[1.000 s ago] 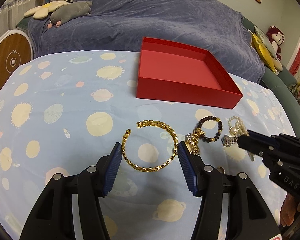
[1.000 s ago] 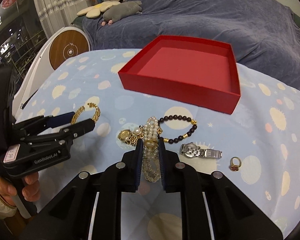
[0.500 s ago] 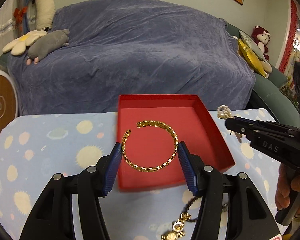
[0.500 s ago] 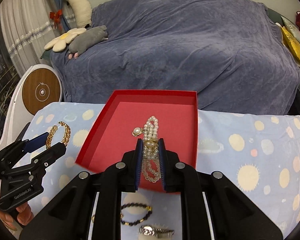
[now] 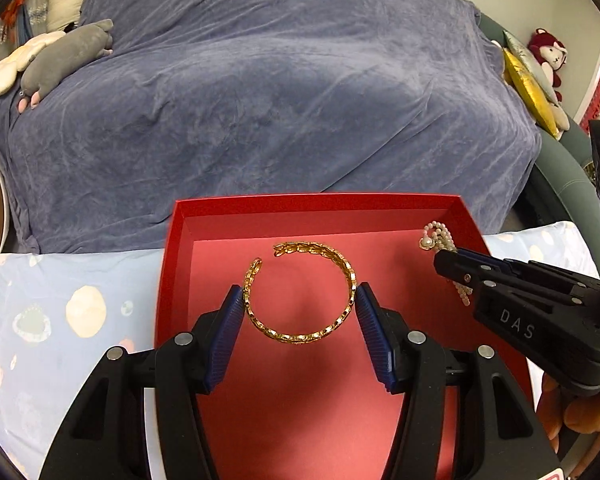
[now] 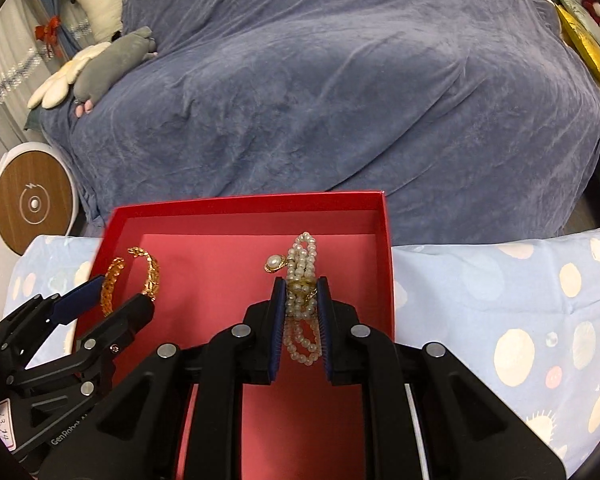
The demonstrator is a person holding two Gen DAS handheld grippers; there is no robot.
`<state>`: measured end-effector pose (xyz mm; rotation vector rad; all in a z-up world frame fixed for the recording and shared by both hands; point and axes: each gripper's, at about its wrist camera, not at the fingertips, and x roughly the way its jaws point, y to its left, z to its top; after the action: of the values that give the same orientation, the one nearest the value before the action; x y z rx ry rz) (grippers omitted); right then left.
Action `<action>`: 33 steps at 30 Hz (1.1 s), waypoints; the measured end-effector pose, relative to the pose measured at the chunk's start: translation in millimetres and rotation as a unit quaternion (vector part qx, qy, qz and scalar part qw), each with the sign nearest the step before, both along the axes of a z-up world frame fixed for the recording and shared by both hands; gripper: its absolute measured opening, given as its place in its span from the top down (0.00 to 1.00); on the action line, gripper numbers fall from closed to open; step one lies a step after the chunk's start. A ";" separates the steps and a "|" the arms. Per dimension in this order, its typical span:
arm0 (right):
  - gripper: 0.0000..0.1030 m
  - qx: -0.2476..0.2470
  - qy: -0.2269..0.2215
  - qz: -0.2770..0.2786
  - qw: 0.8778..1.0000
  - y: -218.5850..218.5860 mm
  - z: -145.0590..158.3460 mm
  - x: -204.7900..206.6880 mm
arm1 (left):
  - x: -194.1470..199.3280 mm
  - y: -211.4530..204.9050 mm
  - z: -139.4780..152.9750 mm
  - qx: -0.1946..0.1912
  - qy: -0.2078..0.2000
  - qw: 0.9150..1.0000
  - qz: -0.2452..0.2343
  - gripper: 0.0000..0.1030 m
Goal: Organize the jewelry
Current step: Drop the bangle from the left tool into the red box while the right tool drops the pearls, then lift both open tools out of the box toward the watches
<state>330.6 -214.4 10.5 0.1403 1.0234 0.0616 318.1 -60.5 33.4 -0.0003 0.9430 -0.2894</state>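
My left gripper (image 5: 300, 300) is shut on a gold open bangle (image 5: 342, 266), held level above the floor of the red box (image 5: 172, 240). My right gripper (image 6: 300, 294) is shut on a pearl bracelet (image 6: 304, 250) with a gold-set pearl charm, also over the red box (image 6: 386, 264), on its right side. In the left wrist view the right gripper (image 5: 440, 262) shows at the right with the pearl bracelet (image 5: 440, 236) hanging from it. In the right wrist view the left gripper (image 6: 120, 292) shows at the left with the bangle (image 6: 150, 272).
The box sits at the far edge of a table under a light blue planet-print cloth (image 6: 500, 280). Behind it is a sofa under a blue-grey throw (image 5: 280, 100) with plush toys (image 5: 64, 56). A round wood-faced device (image 6: 32, 204) stands at the left.
Both grippers lifted their jewelry off the cloth and carried it forward over the red box. The other jewelry on the cloth has dropped out of view.
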 end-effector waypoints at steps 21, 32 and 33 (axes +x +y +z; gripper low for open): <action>0.76 -0.019 -0.048 0.005 0.999 1.9 21.2 -39.9 | -18.6 20.2 6.5 0.012 -0.008 0.998 0.053 0.41; 0.57 -0.036 -0.119 0.048 0.991 4.9 92.3 -223.1 | -179.3 62.7 87.7 0.042 -0.129 0.988 0.075 0.30; 0.57 -0.039 -0.120 0.048 0.991 6.3 91.5 -237.0 | -193.3 65.0 84.7 0.045 -0.123 0.989 0.071 0.30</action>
<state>93.6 -208.1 102.1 0.0108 0.7913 0.1236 124.8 4.5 118.1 0.0507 0.7057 -0.1105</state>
